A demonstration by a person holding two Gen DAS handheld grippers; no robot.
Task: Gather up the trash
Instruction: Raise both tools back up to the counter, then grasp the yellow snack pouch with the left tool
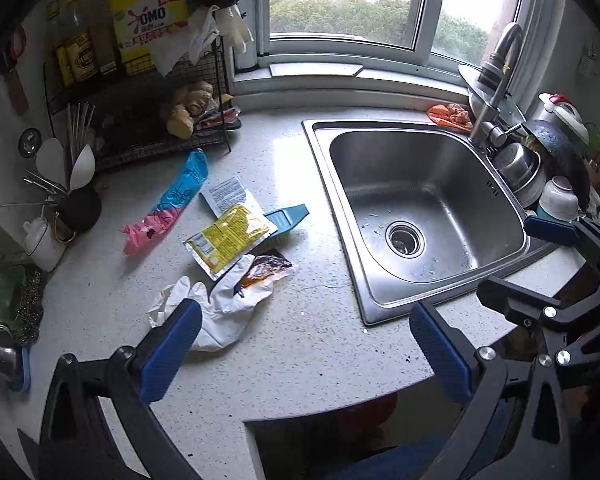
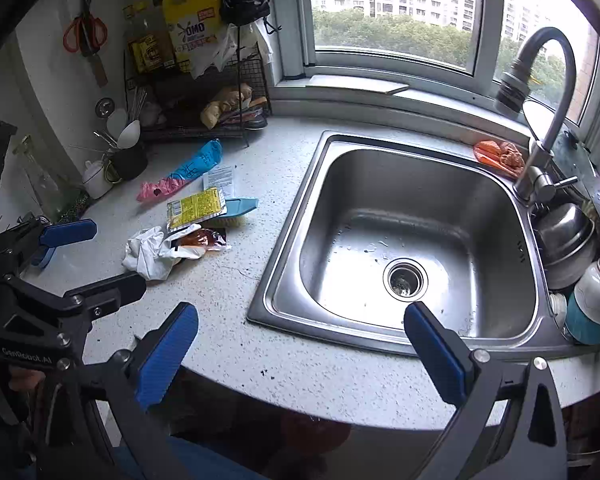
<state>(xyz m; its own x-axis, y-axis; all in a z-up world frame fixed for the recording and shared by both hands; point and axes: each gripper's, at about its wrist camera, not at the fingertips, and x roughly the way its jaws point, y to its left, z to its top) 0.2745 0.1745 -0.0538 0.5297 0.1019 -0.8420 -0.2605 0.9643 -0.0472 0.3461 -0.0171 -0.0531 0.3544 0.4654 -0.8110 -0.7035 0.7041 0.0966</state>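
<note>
Trash lies in a loose pile on the speckled counter left of the sink: a crumpled white glove (image 1: pixel 220 312) (image 2: pixel 148 254), a brown sauce packet (image 1: pixel 266 270) (image 2: pixel 204 240), a yellow packet (image 1: pixel 230 236) (image 2: pixel 196 208), a white printed wrapper (image 1: pixel 228 194) (image 2: pixel 220 178) and a pink-and-blue bag (image 1: pixel 172 204) (image 2: pixel 184 172). My left gripper (image 1: pixel 306 350) is open and empty, its left pad just in front of the glove. My right gripper (image 2: pixel 300 350) is open and empty at the counter's front edge, before the sink. Each gripper shows at the edge of the other's view.
A steel sink (image 1: pixel 416 208) (image 2: pixel 412 240) fills the right side, with a tap (image 2: pixel 540 152) and stacked dishes (image 2: pixel 572 248) beside it. A teal brush (image 1: pixel 288 220) lies under the packets. A wire rack (image 1: pixel 140 120), a utensil cup (image 1: pixel 76 204) and an orange rag (image 2: pixel 500 156) stand around.
</note>
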